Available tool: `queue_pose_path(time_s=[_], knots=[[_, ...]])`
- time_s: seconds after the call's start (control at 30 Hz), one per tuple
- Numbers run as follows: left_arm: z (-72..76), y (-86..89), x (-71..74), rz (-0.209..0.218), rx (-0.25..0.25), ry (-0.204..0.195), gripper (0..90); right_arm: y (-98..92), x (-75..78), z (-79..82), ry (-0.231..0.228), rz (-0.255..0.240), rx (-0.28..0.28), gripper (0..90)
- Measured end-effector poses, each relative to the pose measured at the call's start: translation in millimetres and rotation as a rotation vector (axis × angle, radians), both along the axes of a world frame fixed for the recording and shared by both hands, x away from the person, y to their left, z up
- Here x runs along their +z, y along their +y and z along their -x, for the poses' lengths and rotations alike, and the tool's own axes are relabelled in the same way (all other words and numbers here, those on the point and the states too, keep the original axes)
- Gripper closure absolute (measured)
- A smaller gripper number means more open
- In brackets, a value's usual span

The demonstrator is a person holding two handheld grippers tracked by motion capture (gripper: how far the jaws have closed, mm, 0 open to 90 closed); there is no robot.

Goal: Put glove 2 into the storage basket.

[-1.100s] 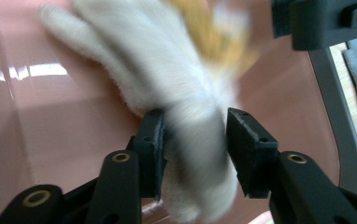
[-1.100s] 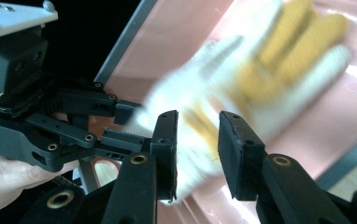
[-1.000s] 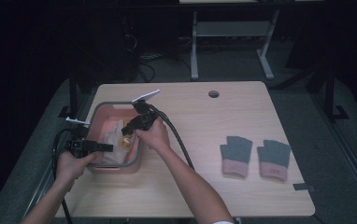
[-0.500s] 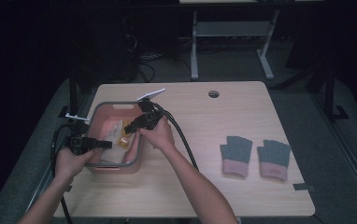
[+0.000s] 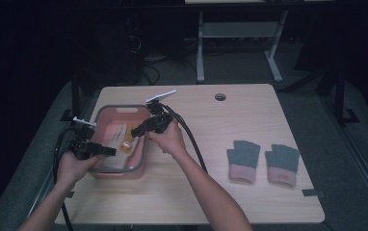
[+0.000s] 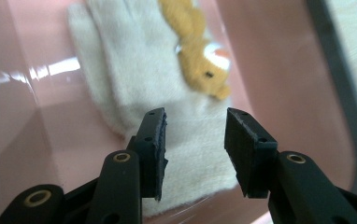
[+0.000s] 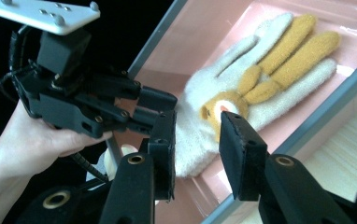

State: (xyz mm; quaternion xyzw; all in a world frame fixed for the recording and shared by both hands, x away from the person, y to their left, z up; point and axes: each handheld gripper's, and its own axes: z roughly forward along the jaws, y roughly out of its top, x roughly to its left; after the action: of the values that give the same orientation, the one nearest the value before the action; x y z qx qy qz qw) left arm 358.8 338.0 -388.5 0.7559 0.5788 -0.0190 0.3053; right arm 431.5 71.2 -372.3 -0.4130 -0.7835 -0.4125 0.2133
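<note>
In the high view the left gripper (image 5: pixel 106 151) sits nearest, at about 8 o'clock on the surface (image 5: pixel 249 192), reaching over the near-left rim of the pink tub (image 5: pixel 138 159). In the left gripper view its jaws have just been opening after a pinch and now stand a moderate gap apart, pads clear of the cream glove (image 6: pixel 134 79) that lies flat on the tub floor just beyond and beneath them; nothing is gripped. A small orange bear figure (image 6: pixel 195 51) is stitched on the glove, toward 1 o'clock from the jaws.

A little farther in, the right gripper (image 5: pixel 136 131) comes over the tub's right rim from about 3 o'clock, tilted down into it. In the right gripper view its jaws stand partly apart with nothing between them, above the cream glove (image 7: pixel 242 88), whose fingers point away toward 1 o'clock; the left gripper (image 7: pixel 162 116) is close beside it at 9 o'clock.

Well apart at 4 o'clock on the surface lie two grey gloves (image 5: pixel 263 161) with pink cuffs, side by side.
</note>
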Motion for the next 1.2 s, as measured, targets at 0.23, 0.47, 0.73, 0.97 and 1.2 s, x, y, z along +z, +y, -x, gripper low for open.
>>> queue_pose_path(time_s=[0.23,0.47,0.73,0.97,1.2], knots=[[2.0,0.9,14.2,0.072,0.025,-0.06,56.6,-19.3,6.5,1.2,-0.009,-0.017,-0.008,64.6],[4.0,-7.2,23.2,0.127,0.018,-0.104,53.0,-41.0,11.9,3.8,-0.027,-0.024,-0.027,61.5],[5.0,-22.0,32.8,0.19,-0.029,-0.136,46.7,-60.5,20.1,7.4,-0.044,-0.038,-0.045,59.2],[3.8,-31.1,36.5,0.227,-0.049,-0.144,45.0,-74.8,22.7,8.6,-0.046,-0.044,-0.05,57.1],[4.2,-42.6,38.8,0.247,-0.071,-0.154,43.4,-90.8,23.2,9.8,-0.041,-0.06,-0.074,55.6]])
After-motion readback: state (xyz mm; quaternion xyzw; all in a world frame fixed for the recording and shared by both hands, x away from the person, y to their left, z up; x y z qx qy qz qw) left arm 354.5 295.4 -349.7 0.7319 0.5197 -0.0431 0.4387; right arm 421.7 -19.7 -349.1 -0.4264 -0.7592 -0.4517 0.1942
